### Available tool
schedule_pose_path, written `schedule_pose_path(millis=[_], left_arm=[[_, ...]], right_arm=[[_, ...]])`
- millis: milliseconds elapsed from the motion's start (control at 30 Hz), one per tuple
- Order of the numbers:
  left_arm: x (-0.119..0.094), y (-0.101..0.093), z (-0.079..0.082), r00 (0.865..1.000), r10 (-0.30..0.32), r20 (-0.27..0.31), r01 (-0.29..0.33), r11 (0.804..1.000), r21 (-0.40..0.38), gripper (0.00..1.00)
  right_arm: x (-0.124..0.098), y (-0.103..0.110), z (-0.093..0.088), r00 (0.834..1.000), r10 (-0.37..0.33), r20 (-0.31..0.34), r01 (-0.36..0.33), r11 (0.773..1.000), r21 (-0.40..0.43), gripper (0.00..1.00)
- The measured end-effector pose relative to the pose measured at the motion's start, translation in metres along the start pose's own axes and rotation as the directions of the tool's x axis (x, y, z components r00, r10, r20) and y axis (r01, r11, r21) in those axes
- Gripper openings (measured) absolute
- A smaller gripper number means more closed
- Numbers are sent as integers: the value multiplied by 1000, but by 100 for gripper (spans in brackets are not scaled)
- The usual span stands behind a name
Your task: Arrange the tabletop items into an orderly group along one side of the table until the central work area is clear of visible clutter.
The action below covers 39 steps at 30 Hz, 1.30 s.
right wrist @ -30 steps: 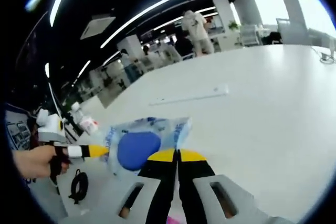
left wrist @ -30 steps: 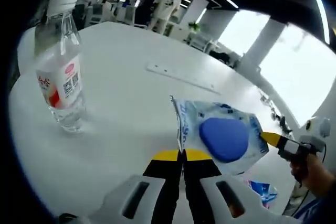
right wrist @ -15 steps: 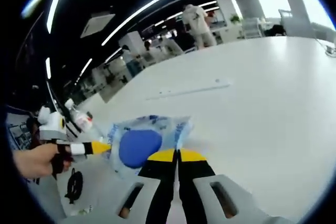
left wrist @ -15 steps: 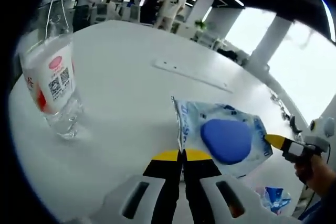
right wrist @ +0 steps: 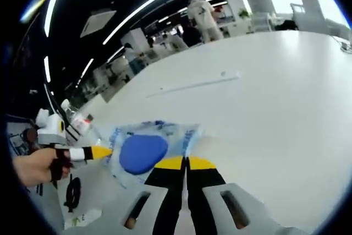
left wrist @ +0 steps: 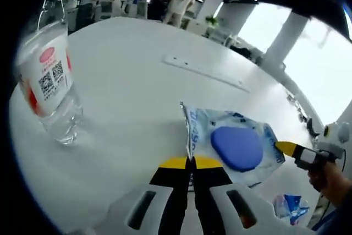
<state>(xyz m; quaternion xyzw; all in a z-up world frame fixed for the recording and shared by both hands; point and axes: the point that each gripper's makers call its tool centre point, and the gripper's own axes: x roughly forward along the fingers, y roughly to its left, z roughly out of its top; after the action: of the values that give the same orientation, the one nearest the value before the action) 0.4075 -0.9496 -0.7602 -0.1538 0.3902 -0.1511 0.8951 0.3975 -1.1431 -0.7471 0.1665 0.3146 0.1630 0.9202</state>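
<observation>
So in the left gripper view, the left tool has its yellow-tipped jaws squeezed right together on the near edge of a clear crinkly plastic pouch with blue print and a blue oval thing inside, and the pouch hangs stretched out above the white counter rather than lying on it. My guess is it's being carried by two corners so it stays flat while it gets moved toward the edge group. The other end of the pouch is pinched by the right tool, coming in from the right with a hand behind it. Off to the left stands a clear plastic water bottle with a red and white label, upright and well apart from the pouch, and a long flat white strip lies further back. Right gripper view: the right tool is clamped shut too, on the pouch's edge just ahead of its tips, with the left tool gripping the far corner at left. A bottle stands behind it near the counter's edge.
</observation>
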Motion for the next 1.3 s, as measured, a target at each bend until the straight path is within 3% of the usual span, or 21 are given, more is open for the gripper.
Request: schedule_pose_path(millis=[267, 433, 633, 700, 767, 900, 967, 1000, 1100, 1200, 1233, 1300], left_arm=[[2, 2, -2, 1000, -7, -11, 6, 999, -43, 2], [2, 2, -2, 1000, -12, -9, 12, 1000, -29, 2], [1, 2, -2, 1000, -7, -8, 6, 999, -49, 4], [0, 4, -2, 1000, -3, -6, 2, 998, -67, 6], [0, 4, -2, 1000, -14, -3, 14, 995, -98, 7], [-3, 2, 3, 1000, -11, 10, 12, 997, -80, 19], [-4, 1, 7, 1000, -10, 29, 11, 998, -61, 27], [-5, 2, 8, 1000, -4, 29, 6, 998, -64, 32], [-9, 5, 11, 999, 8, 50, -5, 998, -69, 38], [-11, -2, 15, 997, -31, 77, 37, 996, -77, 43], [-11, -11, 20, 991, -83, 106, 90, 994, -63, 46], [-14, -17, 22, 986, -116, 121, 127, 988, -86, 59]], right_arm=[[4, -4, -5, 999, -26, -19, 27, 999, 17, 0], [5, -7, -8, 999, -34, -29, 35, 999, 30, 0], [5, -8, -8, 999, -39, -27, 40, 999, 9, 0], [4, -7, -6, 999, -34, -19, 33, 998, -60, 1], [4, -5, -6, 999, -37, -13, 36, 997, -75, 3], [2, -3, -6, 999, -34, -8, 33, 996, -85, 11], [1, -8, -11, 997, -67, -27, 63, 991, -119, 23], [0, -8, -1, 998, -62, 22, 66, 981, -183, 28], [-7, -5, 0, 997, -74, 32, 79, 981, -175, 50], [-13, 0, 5, 997, -56, 56, 66, 979, -192, 51], [-16, 1, 7, 997, -54, 63, 65, 980, -189, 51], [-20, 4, 12, 996, -47, 81, 62, 979, -194, 51]])
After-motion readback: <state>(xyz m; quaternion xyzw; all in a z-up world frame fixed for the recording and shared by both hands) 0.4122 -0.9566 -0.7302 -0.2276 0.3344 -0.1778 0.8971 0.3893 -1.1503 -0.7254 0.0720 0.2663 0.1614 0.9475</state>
